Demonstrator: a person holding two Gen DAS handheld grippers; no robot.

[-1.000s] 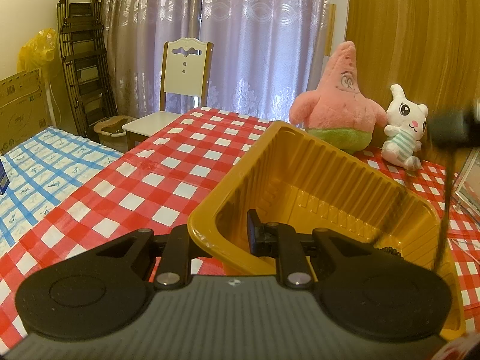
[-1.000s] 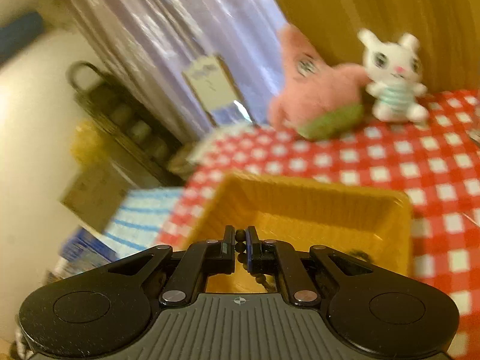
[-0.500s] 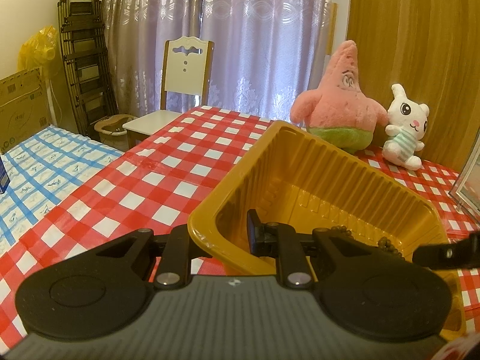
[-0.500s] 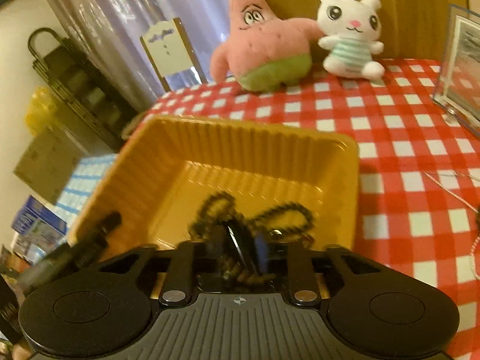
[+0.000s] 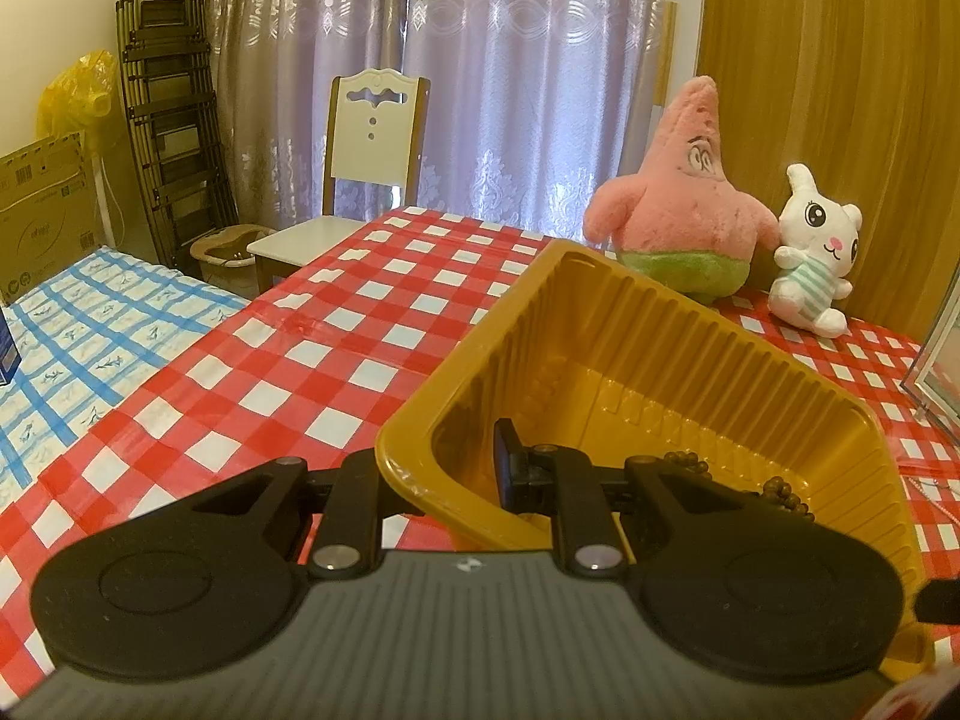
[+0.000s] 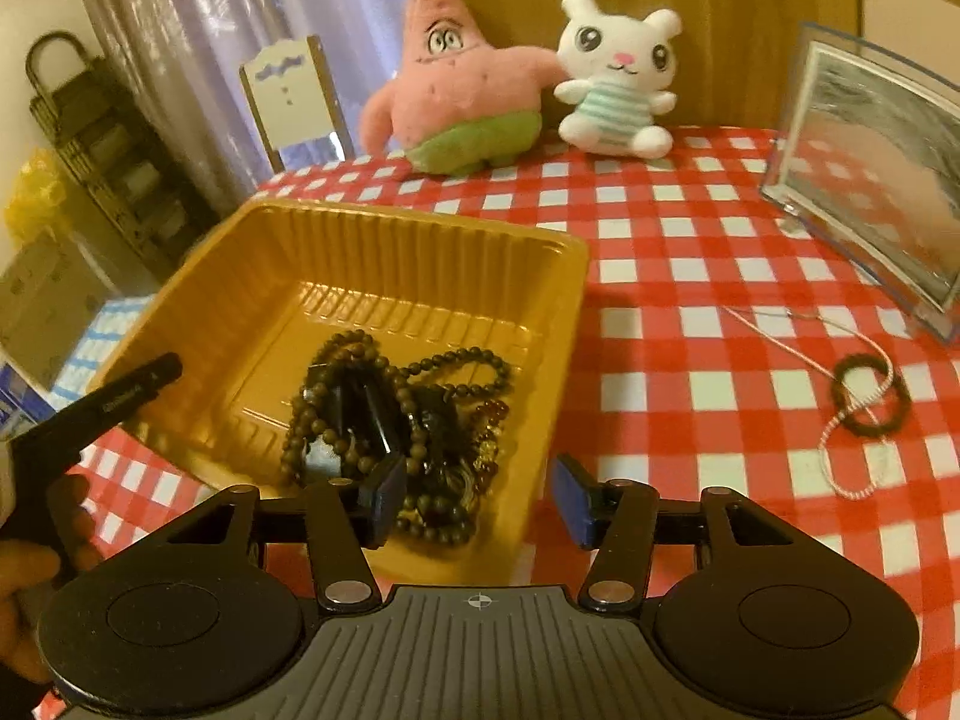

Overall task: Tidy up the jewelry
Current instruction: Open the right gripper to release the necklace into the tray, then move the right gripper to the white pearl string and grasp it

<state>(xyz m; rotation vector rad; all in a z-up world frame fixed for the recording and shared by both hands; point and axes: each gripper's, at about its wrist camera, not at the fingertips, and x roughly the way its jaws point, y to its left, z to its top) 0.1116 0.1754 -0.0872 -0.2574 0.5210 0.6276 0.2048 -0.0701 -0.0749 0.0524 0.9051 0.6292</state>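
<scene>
A yellow plastic tray [image 6: 384, 252] sits on the red-checked table. My left gripper [image 5: 444, 474] is shut on the tray's near corner [image 5: 414, 468], one finger outside, one inside. A pile of dark bead strands [image 6: 408, 414] lies in the tray; some beads show in the left wrist view [image 5: 780, 489]. My right gripper [image 6: 474, 498] is open and empty above the tray's near right corner. A dark bead bracelet [image 6: 870, 396] and a thin red-white cord [image 6: 840, 456] lie on the table to the right.
A pink star plush [image 6: 456, 96] and a white bunny plush [image 6: 618, 78] stand at the table's back. A clear picture frame [image 6: 870, 162] stands at the right. A chair [image 5: 366, 162] stands beyond the far edge.
My right gripper opened and let the bead strand fall into the tray, then drew back to the right. The left gripper and tray have not moved.
</scene>
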